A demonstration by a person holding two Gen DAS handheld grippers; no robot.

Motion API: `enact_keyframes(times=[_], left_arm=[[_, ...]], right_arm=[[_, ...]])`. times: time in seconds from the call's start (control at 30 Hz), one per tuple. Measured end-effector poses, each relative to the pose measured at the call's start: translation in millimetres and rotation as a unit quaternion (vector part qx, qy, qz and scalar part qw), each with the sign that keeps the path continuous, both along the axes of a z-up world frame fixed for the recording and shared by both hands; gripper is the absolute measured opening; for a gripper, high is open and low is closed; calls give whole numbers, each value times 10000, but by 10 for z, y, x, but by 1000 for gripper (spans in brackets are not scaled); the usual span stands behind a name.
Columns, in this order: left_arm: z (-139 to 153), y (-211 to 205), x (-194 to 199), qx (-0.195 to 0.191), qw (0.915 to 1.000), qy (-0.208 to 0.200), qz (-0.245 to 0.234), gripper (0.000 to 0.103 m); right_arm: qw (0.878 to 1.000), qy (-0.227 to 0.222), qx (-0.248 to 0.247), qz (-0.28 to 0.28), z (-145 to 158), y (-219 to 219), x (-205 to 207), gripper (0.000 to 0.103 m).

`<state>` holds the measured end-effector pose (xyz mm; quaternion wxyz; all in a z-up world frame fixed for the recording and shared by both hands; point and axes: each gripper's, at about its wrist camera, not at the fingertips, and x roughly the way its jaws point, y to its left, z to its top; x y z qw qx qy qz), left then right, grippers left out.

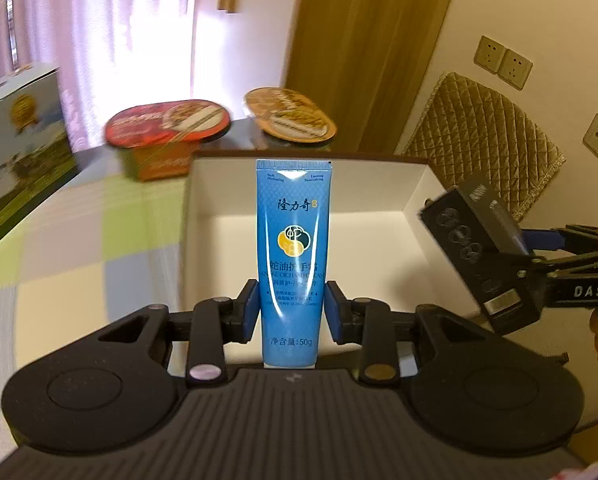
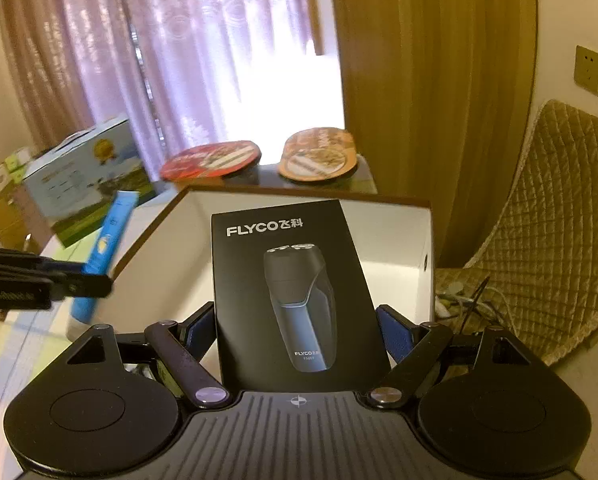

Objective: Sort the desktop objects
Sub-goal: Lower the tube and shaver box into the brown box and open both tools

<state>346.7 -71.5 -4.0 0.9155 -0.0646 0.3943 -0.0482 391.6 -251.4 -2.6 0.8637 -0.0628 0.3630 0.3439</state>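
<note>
My left gripper is shut on a blue hand-cream tube, held upright in front of an open white box. The same tube shows at the left of the right wrist view, pinched in the left gripper. My right gripper is shut on a black FLYCO shaver box, held upright over the white box. In the left wrist view, the shaver box hangs tilted at the white box's right side, in the right gripper.
Two instant-noodle bowls, a red one and an orange one, stand behind the white box. A printed carton sits at far left on the checked tablecloth. A quilted chair back and cables lie to the right.
</note>
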Motion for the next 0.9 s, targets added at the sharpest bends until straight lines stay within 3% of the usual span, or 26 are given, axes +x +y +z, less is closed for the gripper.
enact_keyframes(times=[0.23,0.47,0.8,0.9], left_arm=[[-321,-214,651,-73,9986,515,-54,29],[-751,-299,1041,13,9939,1098,66,29],[-1107,-315,1288,210,9858,1643,283,30],[-1099,-297,1295,309,9861,1602,315,30]], right_arm=[[9984,334,-273,-377,-291,214,416,80],[9946,729,-544,-495,-655,363,681,80],[9928,668,-905,-406,-805,527,826,80],[9928,636,-962,-337,-818,570,837,80]])
